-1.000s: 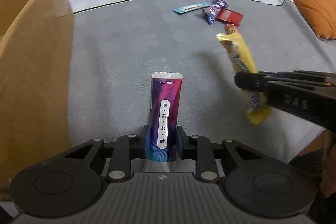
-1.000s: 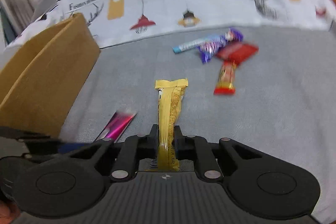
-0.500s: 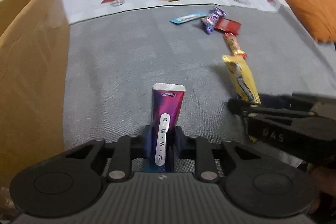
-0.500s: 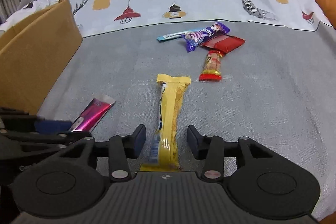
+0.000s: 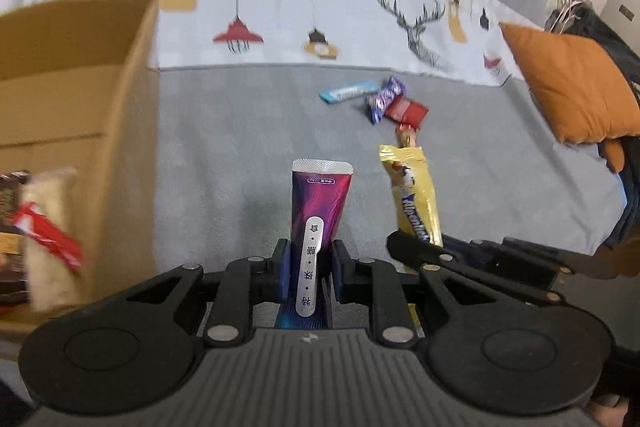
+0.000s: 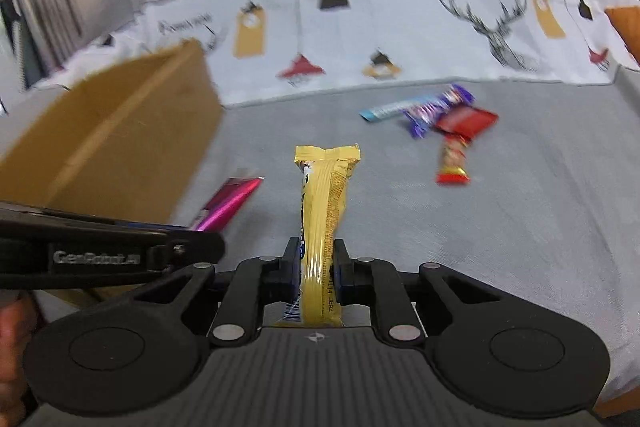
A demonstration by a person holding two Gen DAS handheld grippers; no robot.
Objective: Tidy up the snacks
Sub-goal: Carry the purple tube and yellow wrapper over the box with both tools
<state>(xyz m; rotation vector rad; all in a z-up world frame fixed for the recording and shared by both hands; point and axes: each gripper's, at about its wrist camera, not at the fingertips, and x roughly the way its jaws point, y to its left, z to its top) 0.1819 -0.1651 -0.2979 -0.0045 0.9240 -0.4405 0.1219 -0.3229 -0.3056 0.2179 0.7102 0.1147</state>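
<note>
My left gripper is shut on a purple-magenta snack sachet, which stands up between the pads above the grey cover. My right gripper has its jaws closing on a yellow snack bar, and the pads press its lower part. Each tool shows in the other's view: the yellow bar to the right of the sachet, the sachet to the left of the bar. An open cardboard box stands at the left with several snacks inside.
Further back on the grey cover lie a blue bar, a purple wrapper, a red packet and a red-gold bar. An orange cushion lies at the right. A patterned white backrest rises behind.
Both grippers have risen with their snacks, and the box's inside now shows. The right jaws stood apart around the yellow bar half a second ago and have closed on it again.
</note>
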